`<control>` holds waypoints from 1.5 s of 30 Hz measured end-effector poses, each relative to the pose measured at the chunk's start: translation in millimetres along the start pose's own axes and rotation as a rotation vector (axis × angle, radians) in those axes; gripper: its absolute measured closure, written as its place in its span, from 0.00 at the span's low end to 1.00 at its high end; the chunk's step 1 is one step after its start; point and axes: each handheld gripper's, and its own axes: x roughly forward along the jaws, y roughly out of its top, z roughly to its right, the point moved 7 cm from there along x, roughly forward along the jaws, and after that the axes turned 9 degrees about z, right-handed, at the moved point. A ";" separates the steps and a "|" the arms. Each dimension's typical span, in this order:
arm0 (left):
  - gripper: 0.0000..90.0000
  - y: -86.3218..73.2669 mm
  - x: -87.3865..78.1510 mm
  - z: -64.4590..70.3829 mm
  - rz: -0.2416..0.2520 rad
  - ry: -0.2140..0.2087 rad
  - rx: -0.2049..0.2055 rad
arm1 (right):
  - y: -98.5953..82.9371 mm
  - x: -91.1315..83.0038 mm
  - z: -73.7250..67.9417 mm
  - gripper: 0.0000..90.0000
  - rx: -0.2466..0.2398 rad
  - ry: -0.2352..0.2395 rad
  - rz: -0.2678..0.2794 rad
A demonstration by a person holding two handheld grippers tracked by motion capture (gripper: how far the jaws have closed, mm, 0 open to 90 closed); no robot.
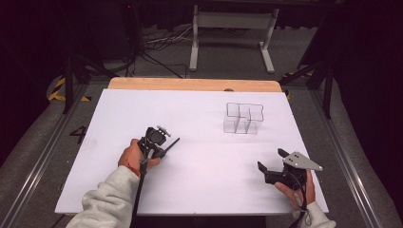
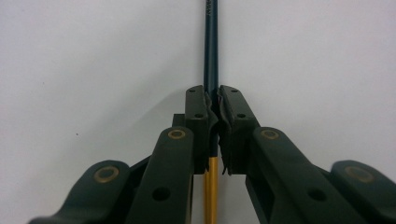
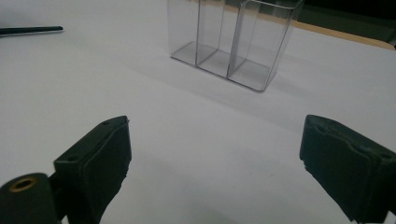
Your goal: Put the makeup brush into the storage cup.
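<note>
While the left gripper [image 2: 215, 126] clamps the pen [image 2: 211, 56] low over the white table [image 1: 204, 161], the right gripper [image 3: 215, 154] gapes empty. The pen looks light, stiff, slippery; the mid-shaft grip seems sound. The clear organizer [image 1: 243, 118] sits well apart.

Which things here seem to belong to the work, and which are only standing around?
Likely part of the work:
- pen, clamped in the left claw
- clear organizer, its compartments empty
- right claw, open, facing the organizer

Just around:
- white table cover
- metal stand and cables on the floor behind
</note>
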 end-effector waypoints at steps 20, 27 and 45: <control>0.92 9.7 -32.4 -0.6 0.124 -0.086 0.061 | 20.4 -4.7 -1.7 0.12 -0.067 -0.061 0.113; 0.92 17.9 -37.8 7.7 0.132 -0.122 0.114 | 35.5 5.0 -26.4 0.14 -0.214 -0.032 0.112; 0.92 38.7 -42.7 41.2 0.116 -0.179 0.239 | 53.0 51.6 -97.6 0.14 -0.571 0.033 0.111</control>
